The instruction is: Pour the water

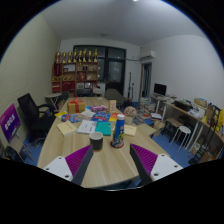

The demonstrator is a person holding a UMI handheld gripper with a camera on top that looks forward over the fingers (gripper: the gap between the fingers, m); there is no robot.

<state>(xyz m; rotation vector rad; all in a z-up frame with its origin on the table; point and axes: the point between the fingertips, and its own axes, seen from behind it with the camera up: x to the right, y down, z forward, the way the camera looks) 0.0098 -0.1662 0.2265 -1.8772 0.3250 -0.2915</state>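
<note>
We hold our gripper out over the near end of a big wooden table, and its two fingers are spread wide with nothing between them. The purple pads on the inside of the fingers face each other across bare wood. Just ahead of the fingers, a bit toward the left one, stands a small dark cup. Next to it, a little to the right and a bit farther back, stands a tall bottle with what looks like a blue top and an orange band; we think this is the thing we pour from, and it looks upright, but it is too small for us to be sure what is in it. Beyond them the table is full of papers, boxes and small bright things. Chairs stand around the table, and shelves line the far wall. We have not picked anything up yet, so the pouring has not begun. A few things could go wrong from here. The cup and the bottle stand close, so if we reach in crooked, a finger could bump the cup and knock it over. If we grab the bottle too high, it could tip. If we tilt it too fast, water could miss the little cup and wet the papers.
</note>
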